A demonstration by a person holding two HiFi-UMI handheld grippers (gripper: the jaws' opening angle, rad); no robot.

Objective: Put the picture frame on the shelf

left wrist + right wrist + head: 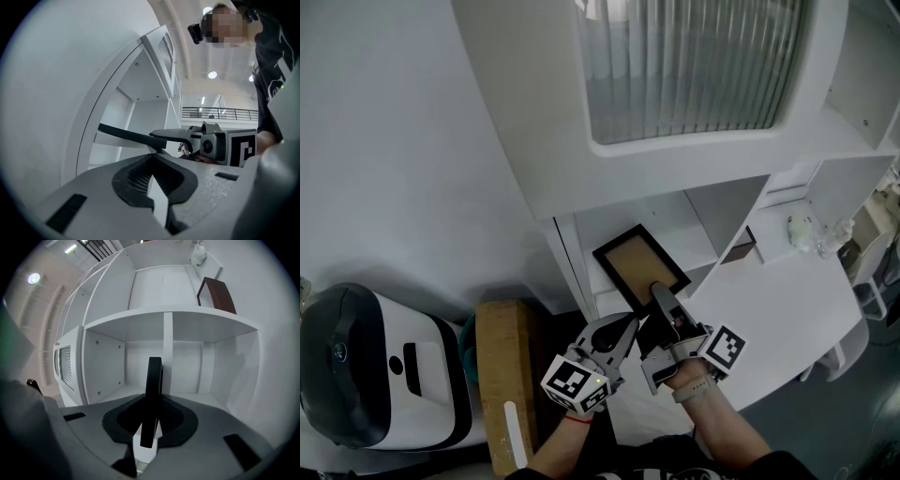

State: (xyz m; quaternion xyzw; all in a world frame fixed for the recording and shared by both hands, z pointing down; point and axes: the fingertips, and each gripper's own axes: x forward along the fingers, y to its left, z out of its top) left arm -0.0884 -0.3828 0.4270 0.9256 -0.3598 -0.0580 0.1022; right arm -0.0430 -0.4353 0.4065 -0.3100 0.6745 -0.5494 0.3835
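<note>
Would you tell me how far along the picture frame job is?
Done: the right gripper has the picture frame clamped edge-on. In hand: it holds the frame at an open compartment of the shelf. Remaining: set it down and let go. The left gripper carries nothing.

The picture frame (639, 264) has a black rim and a plain tan middle. It is held up by its near edge, tipped a bit, just at 1 open box of the white shelf (712, 225)
</note>
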